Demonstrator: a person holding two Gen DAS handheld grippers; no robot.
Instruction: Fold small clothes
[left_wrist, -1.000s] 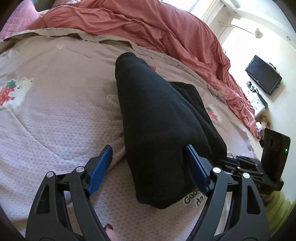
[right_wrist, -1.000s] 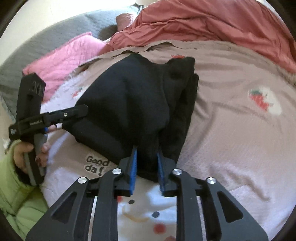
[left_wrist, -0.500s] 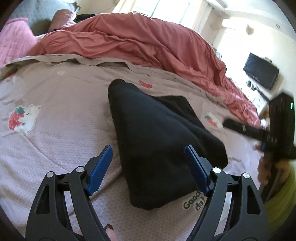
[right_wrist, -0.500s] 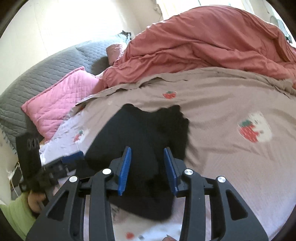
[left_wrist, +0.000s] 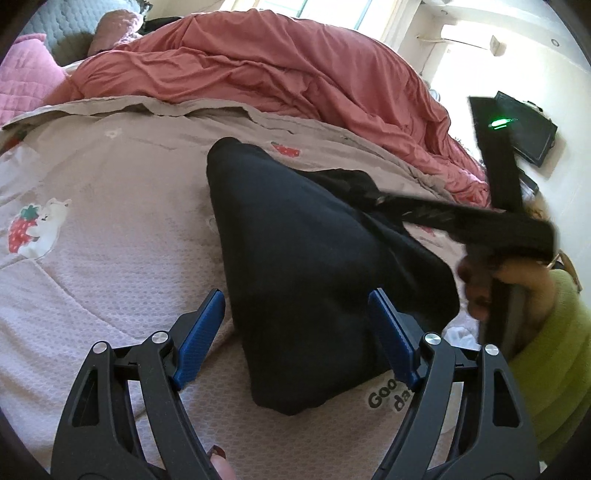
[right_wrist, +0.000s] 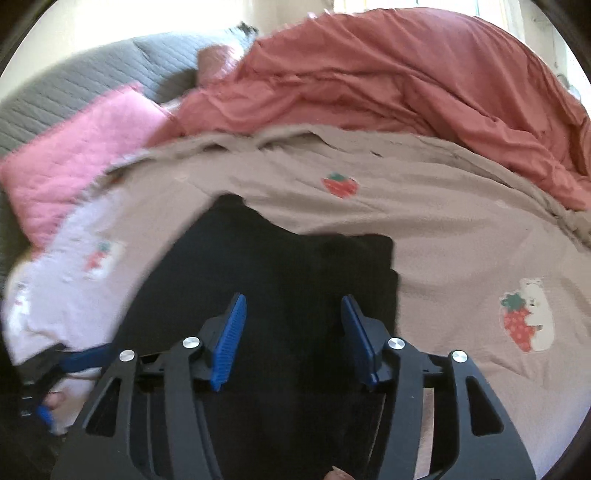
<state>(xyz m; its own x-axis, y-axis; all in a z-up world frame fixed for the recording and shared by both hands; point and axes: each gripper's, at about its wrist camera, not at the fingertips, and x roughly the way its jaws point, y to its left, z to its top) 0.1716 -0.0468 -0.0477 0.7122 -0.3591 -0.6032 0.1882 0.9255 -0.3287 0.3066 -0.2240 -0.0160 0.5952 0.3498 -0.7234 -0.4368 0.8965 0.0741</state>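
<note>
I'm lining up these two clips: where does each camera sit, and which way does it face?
Left wrist view: sits on the left gripper, looking forward and down at the black garment on the bedspread; the right gripper, blurred, a hand and a green sleeve show.
Right wrist view: sits on the right gripper, jaws opening with nothing pinched, above the same garment; the left gripper's blue pad shows low at the left.
Shared: garment, bedspread, red duvet, pink pillow.

Garment (left_wrist: 314, 266) on bedspread (left_wrist: 122, 229) — duvet (left_wrist: 295, 74) behind
</note>
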